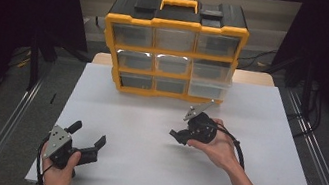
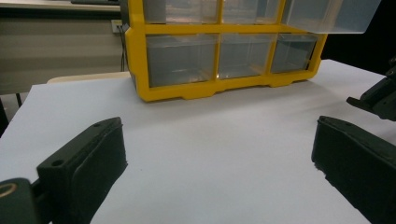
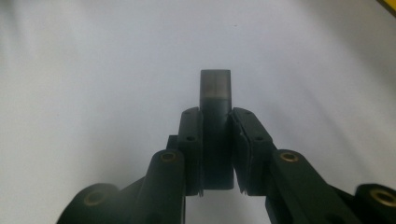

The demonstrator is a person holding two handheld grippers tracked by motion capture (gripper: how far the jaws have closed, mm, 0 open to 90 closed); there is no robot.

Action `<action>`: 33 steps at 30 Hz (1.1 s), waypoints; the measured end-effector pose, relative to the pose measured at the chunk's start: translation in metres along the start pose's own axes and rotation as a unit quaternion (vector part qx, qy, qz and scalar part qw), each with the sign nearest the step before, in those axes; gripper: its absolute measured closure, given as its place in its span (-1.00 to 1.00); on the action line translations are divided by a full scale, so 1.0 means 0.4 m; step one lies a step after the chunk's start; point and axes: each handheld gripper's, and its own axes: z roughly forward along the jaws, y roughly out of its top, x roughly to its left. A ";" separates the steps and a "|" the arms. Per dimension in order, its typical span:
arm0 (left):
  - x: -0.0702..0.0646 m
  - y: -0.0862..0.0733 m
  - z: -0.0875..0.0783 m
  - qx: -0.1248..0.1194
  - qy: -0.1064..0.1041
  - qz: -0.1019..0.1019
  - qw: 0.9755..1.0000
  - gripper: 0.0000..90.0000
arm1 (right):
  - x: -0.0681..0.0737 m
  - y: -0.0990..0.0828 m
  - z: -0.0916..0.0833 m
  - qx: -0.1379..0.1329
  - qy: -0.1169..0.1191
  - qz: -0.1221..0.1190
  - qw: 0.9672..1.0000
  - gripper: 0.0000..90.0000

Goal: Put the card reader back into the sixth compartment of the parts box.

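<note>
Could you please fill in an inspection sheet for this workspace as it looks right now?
Surface: white table, bare around the grippers.
Job's things: small dark block clamped in the right gripper; yellow and black drawer organiser upright at the far edge, its middle-right drawer pulled out.
Clutter: nothing seen.
Grippers: left gripper open, holding nothing, low at the near left; right gripper shut on the block, mid-table, in front of the organiser.
Cables: black cable trails from the right gripper along the forearm.
Surroundings: dark floor, metal rails on both sides.
</note>
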 end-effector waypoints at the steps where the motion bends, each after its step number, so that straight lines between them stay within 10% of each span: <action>1: 0.000 0.000 0.000 0.000 -0.001 0.000 1.000 -0.94 | 0.000 -0.001 -0.003 -0.003 0.002 0.002 1.000 0.64; 33: -0.002 0.001 -0.008 -0.008 0.004 -0.006 1.000 -0.94 | 0.003 -0.008 -0.082 -0.110 -0.007 0.007 0.994 0.64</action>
